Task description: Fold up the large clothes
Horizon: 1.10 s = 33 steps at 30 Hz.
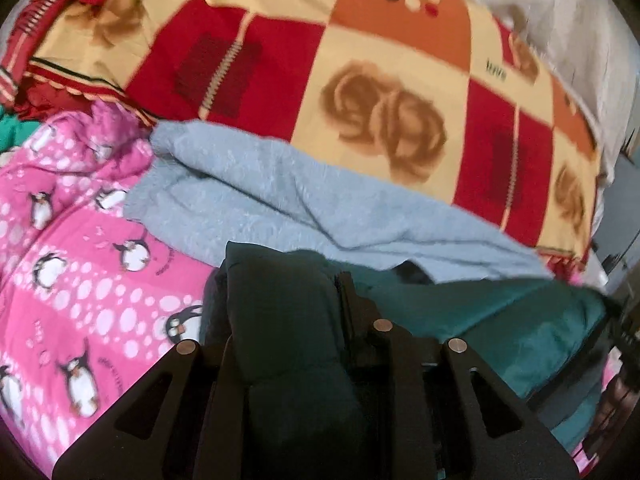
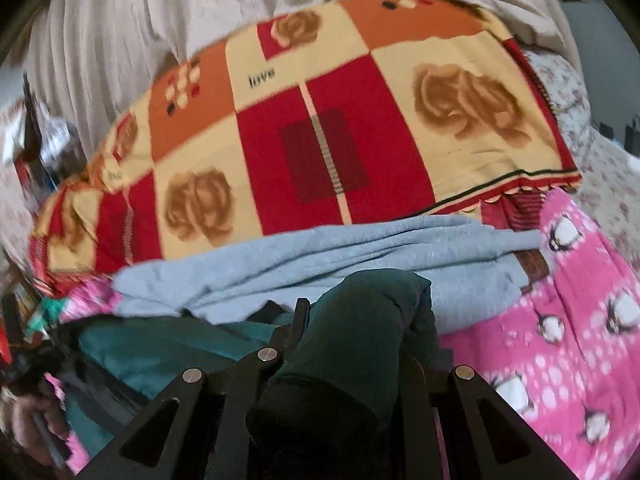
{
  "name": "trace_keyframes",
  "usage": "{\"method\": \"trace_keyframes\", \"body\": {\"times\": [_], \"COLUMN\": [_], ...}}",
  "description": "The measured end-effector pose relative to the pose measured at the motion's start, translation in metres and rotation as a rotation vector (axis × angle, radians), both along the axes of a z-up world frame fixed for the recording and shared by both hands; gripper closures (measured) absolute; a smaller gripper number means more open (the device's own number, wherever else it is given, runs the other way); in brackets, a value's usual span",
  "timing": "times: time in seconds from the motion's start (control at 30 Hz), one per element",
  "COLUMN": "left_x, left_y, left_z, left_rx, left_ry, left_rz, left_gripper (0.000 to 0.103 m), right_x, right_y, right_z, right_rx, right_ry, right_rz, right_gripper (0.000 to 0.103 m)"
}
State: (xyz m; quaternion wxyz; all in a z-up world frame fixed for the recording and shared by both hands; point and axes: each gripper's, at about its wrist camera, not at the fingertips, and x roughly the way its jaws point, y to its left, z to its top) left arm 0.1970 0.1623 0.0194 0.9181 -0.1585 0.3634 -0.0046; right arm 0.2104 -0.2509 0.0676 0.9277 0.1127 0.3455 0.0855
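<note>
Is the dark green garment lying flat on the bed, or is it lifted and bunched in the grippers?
Lifted and bunched: the dark green garment is gathered thickly in the left gripper and right gripper, sagging between them.

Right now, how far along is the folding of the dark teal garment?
Early to middle. Done: nothing looks finished; no neat fold shows. In hand: the left gripper and the right gripper each clamp a bunched end of the dark teal garment, its middle stretched between them above the pink penguin blanket. Left: laying it flat and folding it; the light blue garment lies crumpled, unfolded.
</note>
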Motion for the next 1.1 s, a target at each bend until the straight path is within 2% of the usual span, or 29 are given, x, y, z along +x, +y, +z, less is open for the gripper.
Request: {"method": "trace_keyframes", "body": {"times": [0.13, 0.27, 0.43, 0.73, 1.1], "left_x": [0.018, 0.025, 0.028, 0.032, 0.027], "left_y": [-0.002, -0.007, -0.009, -0.009, -0.017], "left_z": [-0.021, -0.033, -0.041, -0.043, -0.041], "left_rx": [-0.007, 0.005, 0.011, 0.013, 0.082], "left_ry": [0.017, -0.002, -0.017, -0.019, -0.040], "left_rz": [-0.007, -0.014, -0.008, -0.013, -0.002], "left_gripper": [0.085, 0.085, 0.085, 0.085, 0.084], "right_x": [0.025, 0.035, 0.043, 0.040, 0.038], "right_y": [0.005, 0.010, 0.008, 0.010, 0.009], "right_z": [-0.035, -0.053, -0.070, -0.073, -0.072], "right_rx": [-0.038, -0.082, -0.044, -0.051, -0.060], "right_ry": [0.060, 0.070, 0.109, 0.099, 0.091], "right_rz": [0.005, 0.025, 0.037, 0.022, 0.019], "right_gripper": [0.086, 0.085, 0.084, 0.083, 0.082]}}
